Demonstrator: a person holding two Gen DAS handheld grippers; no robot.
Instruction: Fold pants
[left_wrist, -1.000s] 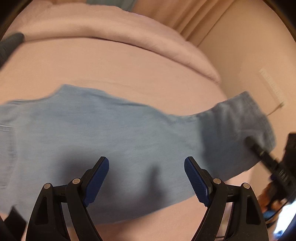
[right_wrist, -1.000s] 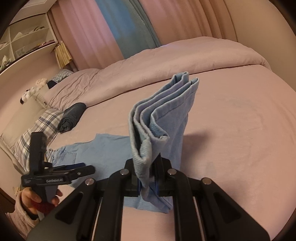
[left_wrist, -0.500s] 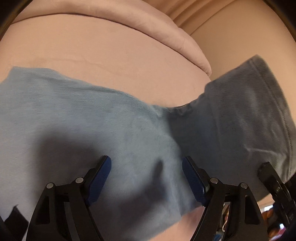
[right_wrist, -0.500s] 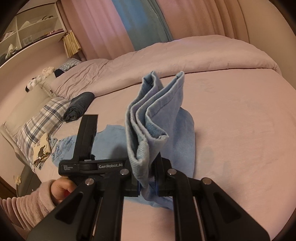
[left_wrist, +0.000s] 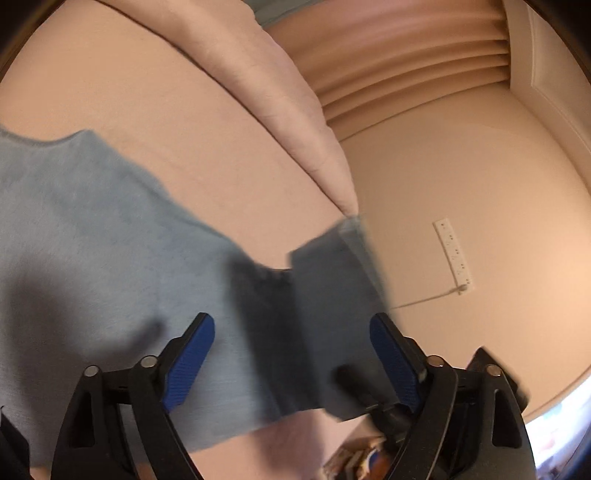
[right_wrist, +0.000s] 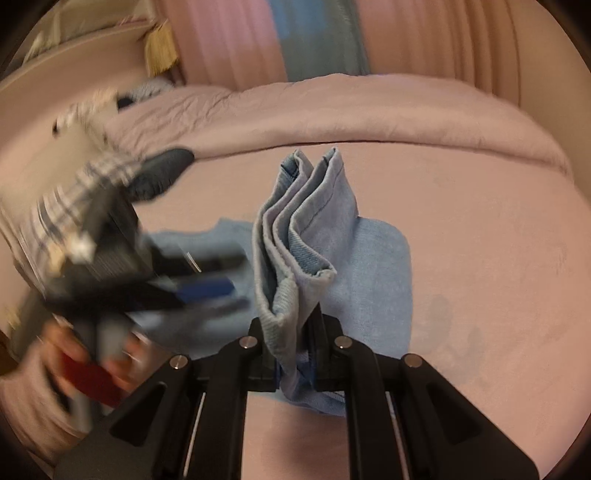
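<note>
Light blue jeans (left_wrist: 110, 251) lie on the pink bed, spread from the left to the middle of the left wrist view. My left gripper (left_wrist: 291, 350) is open and empty, hovering over the jeans. My right gripper (right_wrist: 293, 369) is shut on the bunched hem end of the jeans (right_wrist: 303, 236), which stands up folded between the jaws. That lifted end shows dark in the left wrist view (left_wrist: 332, 280). The left gripper also shows, blurred, in the right wrist view (right_wrist: 207, 288), just left of the lifted hems.
A rolled pink duvet (right_wrist: 332, 110) lies across the far side of the bed. A dark rolled garment (right_wrist: 159, 177) and a plaid pillow (right_wrist: 85, 184) sit at the left. The bed's right edge drops to a floor with a power strip (left_wrist: 452, 254).
My right gripper has carried the lifted hem end further over the jeans toward the left gripper. My left gripper has swung to the right over the jeans and stayed open.
</note>
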